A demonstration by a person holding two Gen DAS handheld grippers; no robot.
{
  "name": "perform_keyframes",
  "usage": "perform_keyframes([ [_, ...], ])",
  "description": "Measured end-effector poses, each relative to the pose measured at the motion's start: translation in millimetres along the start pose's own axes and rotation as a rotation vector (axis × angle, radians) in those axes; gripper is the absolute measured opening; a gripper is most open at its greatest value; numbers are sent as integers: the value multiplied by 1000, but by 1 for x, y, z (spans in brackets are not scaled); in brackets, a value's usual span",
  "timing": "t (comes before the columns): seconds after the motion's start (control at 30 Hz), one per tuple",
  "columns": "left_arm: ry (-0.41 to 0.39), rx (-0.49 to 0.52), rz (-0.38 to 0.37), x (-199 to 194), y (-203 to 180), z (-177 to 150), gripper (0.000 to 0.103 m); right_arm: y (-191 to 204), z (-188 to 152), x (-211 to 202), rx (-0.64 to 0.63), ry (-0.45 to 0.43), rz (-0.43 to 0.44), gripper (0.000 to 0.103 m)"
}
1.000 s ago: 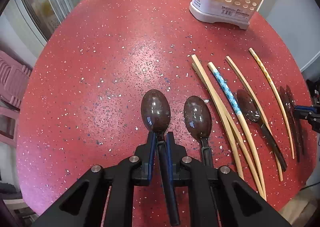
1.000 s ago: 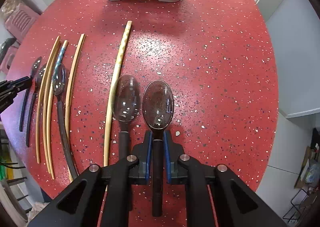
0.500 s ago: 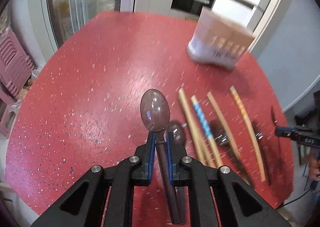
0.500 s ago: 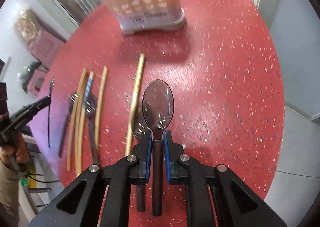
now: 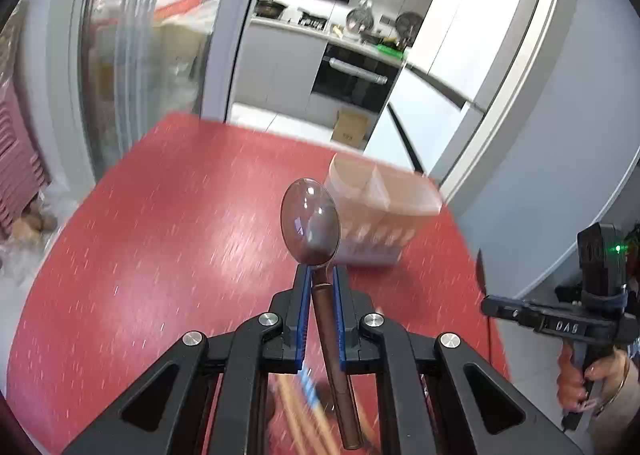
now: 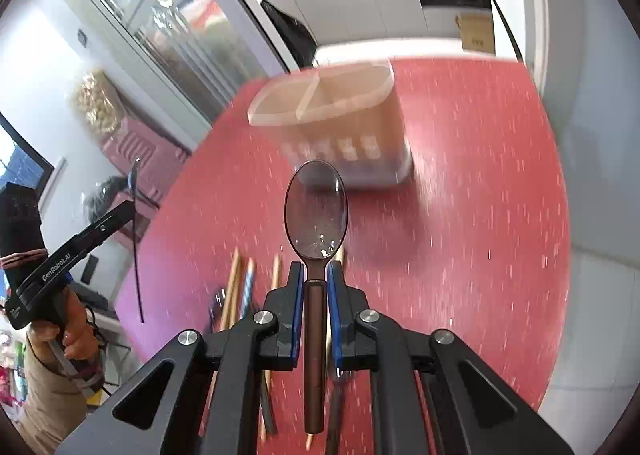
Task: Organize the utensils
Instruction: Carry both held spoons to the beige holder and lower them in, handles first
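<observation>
- Both tongs have come up off the table (image 5: 160, 255) since the earlier frames, each lifting a spoon clear; the view now tilts toward the kitchen behind.
- Red speckled table fills the lower half of both views, blurred.
- Utensil holder (image 6: 344, 123) stands upright at the far side of the table, divided top compartments visible; its perforated front is smeared by blur.
- Left tongs (image 5: 320, 279) clamped on the neck of a dark spoon (image 5: 310, 221), bowl up and forward, in front of the holder.
- Right tongs (image 6: 316, 275) clamped on the second spoon (image 6: 316, 211), handle running back between the blue pads.
- Chopsticks (image 6: 240, 287) lie on the table below the right tongs, side by side, one with a blue pattern.
- More utensils sit under the tongs, too blurred to count.
</observation>
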State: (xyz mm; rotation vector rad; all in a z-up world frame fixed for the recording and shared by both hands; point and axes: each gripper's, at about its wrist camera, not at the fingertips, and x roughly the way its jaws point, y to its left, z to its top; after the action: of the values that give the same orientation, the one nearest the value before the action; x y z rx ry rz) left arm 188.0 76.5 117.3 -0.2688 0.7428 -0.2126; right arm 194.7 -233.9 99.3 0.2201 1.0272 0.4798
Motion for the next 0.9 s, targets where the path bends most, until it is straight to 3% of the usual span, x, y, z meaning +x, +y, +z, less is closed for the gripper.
perform_keyframes([
  [0.13,-53,20,-21,18,-18,45,38,10,44,-5,-25,-67,8,13],
  [0.23,-111,46,6,34,-30,76,38,15,74,-3,-42,-127,14,13],
  [0.47,-217,36,22,76,-42,127,38,18,138,9,-61,-268,-8,13],
  [0.6,-267,84,70,101,-51,135,38,24,163,27,-91,-336,-30,13],
  [0.7,-281,83,63,119,-50,135,38,24,172,45,-124,-369,-61,12],
  [0.9,-296,96,77,149,-49,116,38,21,165,80,-205,-411,-118,12],
])
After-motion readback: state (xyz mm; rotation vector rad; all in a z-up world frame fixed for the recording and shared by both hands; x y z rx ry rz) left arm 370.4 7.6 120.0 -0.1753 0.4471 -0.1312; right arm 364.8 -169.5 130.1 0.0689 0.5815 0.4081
